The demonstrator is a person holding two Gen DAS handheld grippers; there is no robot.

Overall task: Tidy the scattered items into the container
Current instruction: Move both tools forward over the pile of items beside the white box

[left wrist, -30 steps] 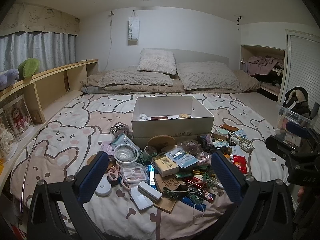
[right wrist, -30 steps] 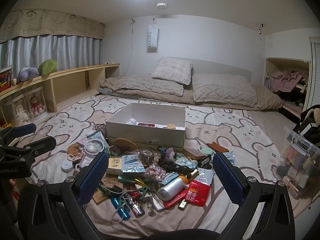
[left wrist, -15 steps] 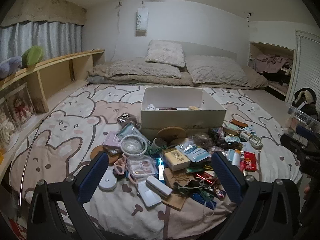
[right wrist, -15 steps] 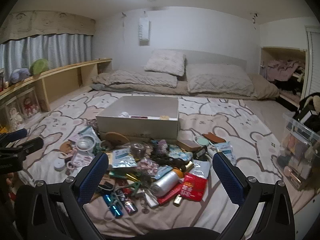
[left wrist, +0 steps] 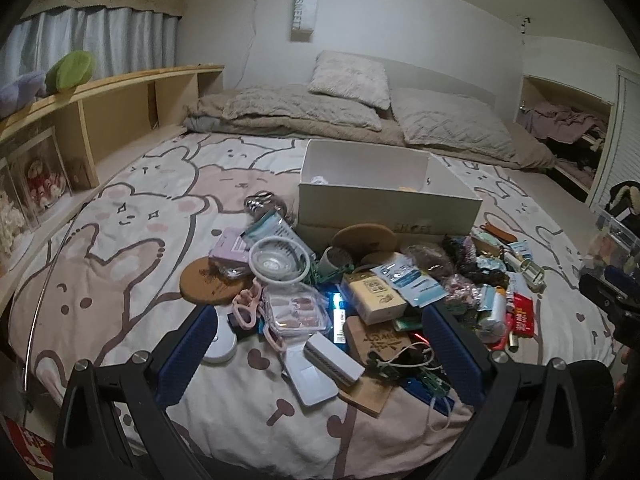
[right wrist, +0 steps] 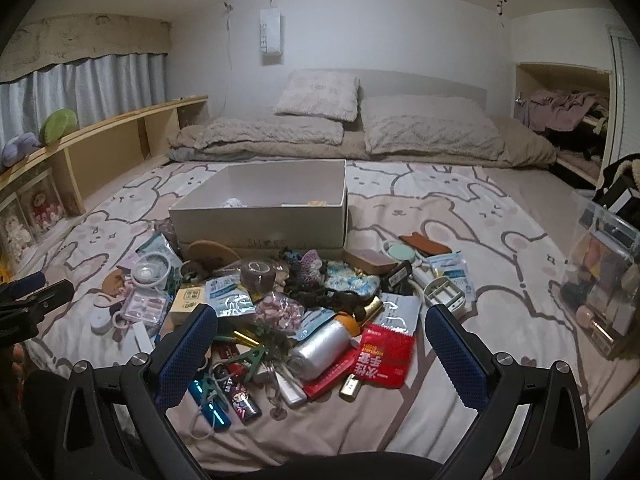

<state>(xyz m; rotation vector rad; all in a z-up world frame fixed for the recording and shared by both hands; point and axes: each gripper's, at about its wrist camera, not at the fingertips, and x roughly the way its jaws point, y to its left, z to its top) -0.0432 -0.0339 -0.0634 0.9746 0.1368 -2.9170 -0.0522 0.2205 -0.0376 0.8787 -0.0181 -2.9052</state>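
Both of my grippers are hanging over the near edge of the bed right now with nothing in them. The left gripper (left wrist: 320, 354) has its jaws spread wide, and between the blue pads I can see a white power bank (left wrist: 334, 358) lying on a flat white case (left wrist: 310, 384), with a clear nail box (left wrist: 297, 309) just beyond. The right gripper (right wrist: 322, 354) is spread just as wide, over a silver bottle (right wrist: 320, 346), a red packet (right wrist: 386, 354) just beside it, and a blue lighter (right wrist: 210, 402) near the left pad. The pile (right wrist: 272, 304) of small stuff sits on the bunny blanket (right wrist: 472, 248) in front of the box (right wrist: 264, 220), some of it touching the box's front wall. The box is open, sits toward the middle of the bed, and looks mostly bare inside, just a few small bits at the bottom that I can't make out. From the left cam I also see a white ring fan (left wrist: 279, 261) on top of a cork coaster (left wrist: 212, 286), and a round white puck (left wrist: 219, 344) right by the left pad. A clear bin (right wrist: 600, 280) stands well off to the right of the pile, and pillows (right wrist: 320, 94) lie at the far end.
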